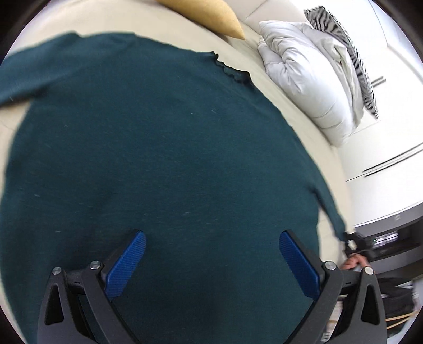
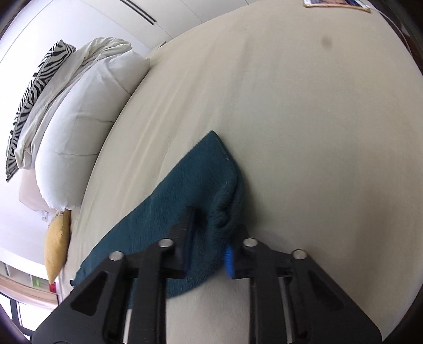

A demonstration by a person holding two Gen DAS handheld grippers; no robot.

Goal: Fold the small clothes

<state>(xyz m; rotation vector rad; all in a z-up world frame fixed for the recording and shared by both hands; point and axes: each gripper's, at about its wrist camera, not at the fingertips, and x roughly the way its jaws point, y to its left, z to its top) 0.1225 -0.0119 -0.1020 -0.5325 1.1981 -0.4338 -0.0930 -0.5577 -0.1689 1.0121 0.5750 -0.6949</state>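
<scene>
A dark teal long-sleeved top [image 1: 158, 148] lies spread flat on the cream bed sheet [image 1: 312, 132], its frilled neck edge at the far side. My left gripper [image 1: 212, 238] hangs open above the body of the top and holds nothing. One sleeve runs off to the right, where my right gripper [image 1: 354, 244] pinches its end. In the right wrist view my right gripper [image 2: 211, 227] is shut on the teal sleeve cuff [image 2: 206, 180], which bunches between the blue pads just above the sheet [image 2: 304, 119].
A white duvet [image 1: 304, 71] with a zebra-print cushion [image 1: 341, 34] is piled at the bed's edge, and a yellow cushion [image 1: 211, 16] lies beyond the top. White cabinets [image 1: 383, 164] stand past the bed. A book [image 2: 335, 4] lies at the far side of the bed.
</scene>
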